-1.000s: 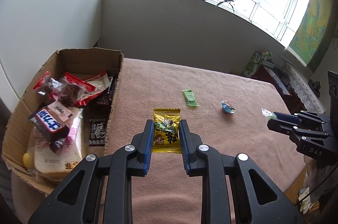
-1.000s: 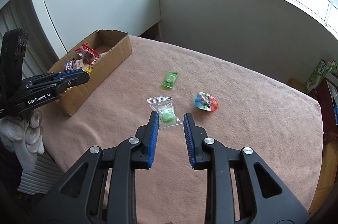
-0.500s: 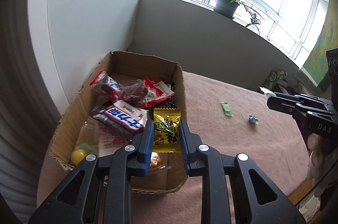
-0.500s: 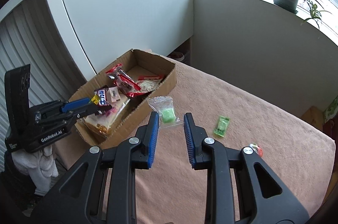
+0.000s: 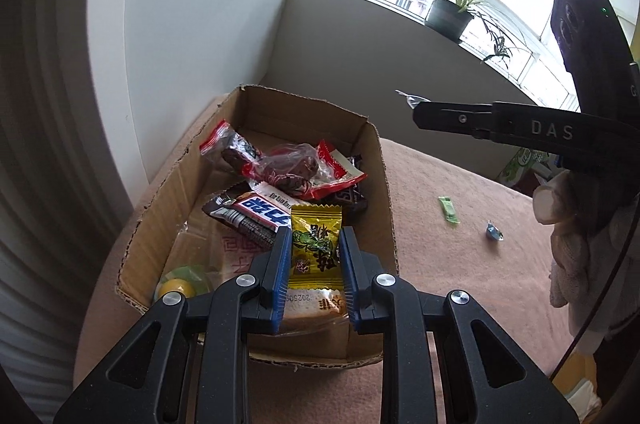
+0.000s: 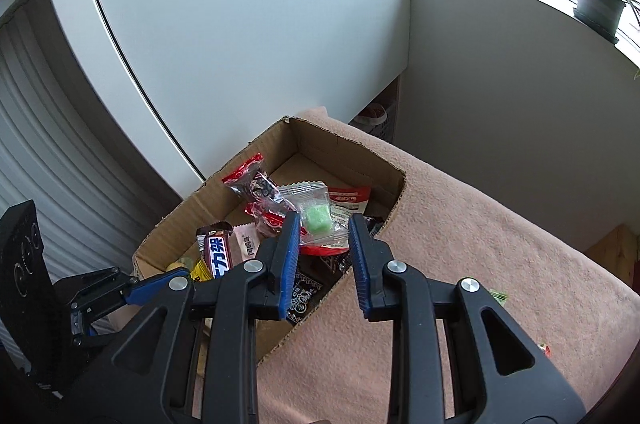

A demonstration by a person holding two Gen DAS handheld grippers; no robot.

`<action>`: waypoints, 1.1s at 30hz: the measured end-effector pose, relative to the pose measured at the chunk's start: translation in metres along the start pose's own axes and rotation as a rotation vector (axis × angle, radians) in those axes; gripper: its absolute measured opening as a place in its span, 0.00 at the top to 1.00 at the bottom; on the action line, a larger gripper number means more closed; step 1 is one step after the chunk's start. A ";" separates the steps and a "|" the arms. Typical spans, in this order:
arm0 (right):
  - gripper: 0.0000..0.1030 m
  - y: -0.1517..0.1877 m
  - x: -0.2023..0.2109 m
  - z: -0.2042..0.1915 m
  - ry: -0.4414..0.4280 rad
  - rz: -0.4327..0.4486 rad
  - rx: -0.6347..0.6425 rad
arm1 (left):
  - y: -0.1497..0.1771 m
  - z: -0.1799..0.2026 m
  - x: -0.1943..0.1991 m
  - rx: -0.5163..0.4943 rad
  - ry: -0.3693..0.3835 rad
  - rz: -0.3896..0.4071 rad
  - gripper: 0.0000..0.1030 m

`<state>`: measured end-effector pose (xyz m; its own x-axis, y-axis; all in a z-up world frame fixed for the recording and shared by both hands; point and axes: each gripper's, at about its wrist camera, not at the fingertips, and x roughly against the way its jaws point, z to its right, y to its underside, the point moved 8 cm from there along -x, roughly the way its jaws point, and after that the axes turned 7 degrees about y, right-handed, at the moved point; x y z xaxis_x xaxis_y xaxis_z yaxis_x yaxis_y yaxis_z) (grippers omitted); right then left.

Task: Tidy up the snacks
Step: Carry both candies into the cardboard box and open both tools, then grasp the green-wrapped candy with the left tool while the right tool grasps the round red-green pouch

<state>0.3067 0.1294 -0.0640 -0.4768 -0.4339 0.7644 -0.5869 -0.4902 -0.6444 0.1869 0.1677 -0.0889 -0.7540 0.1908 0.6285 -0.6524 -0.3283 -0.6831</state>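
Observation:
My left gripper (image 5: 315,232) is shut on a yellow snack packet (image 5: 316,252), which hangs over the near end of the cardboard box (image 5: 304,116). My right gripper (image 6: 325,220) is shut on a clear packet with a green candy (image 6: 316,214) and holds it above the middle of the same box (image 6: 344,148). The box holds red packets (image 5: 296,168), a chocolate bar (image 5: 256,212), a bread pack and a yellow ball (image 5: 178,286). In the left wrist view the right gripper (image 5: 418,114) shows side-on above the box's right wall. The left gripper (image 6: 136,284) sits low at the left in the right wrist view.
The table is covered with a pink cloth (image 5: 460,284). On it, right of the box, lie a green wrapped candy (image 5: 448,210) and a small blue one (image 5: 494,230). A white wall stands close behind the box. A potted plant (image 5: 448,16) is on the windowsill.
Both grippers have swung left from over the cloth to over the box, each still carrying its packet. The right one travelled farther.

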 end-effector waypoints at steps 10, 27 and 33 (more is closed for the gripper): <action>0.22 -0.007 0.000 0.005 0.008 0.030 -0.037 | -0.008 -0.003 0.001 0.007 0.001 0.005 0.75; 0.14 0.014 0.038 0.044 0.035 0.049 -0.097 | -0.008 0.019 0.012 -0.033 -0.002 0.024 0.43; 0.14 0.026 0.056 0.060 0.055 0.058 -0.111 | -0.007 0.035 0.016 -0.058 0.002 0.028 0.43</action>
<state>0.3043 0.0467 -0.0389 -0.5456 -0.4151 0.7280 -0.6247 -0.3777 -0.6835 0.1816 0.1404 -0.0608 -0.7724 0.1842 0.6079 -0.6341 -0.2796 -0.7209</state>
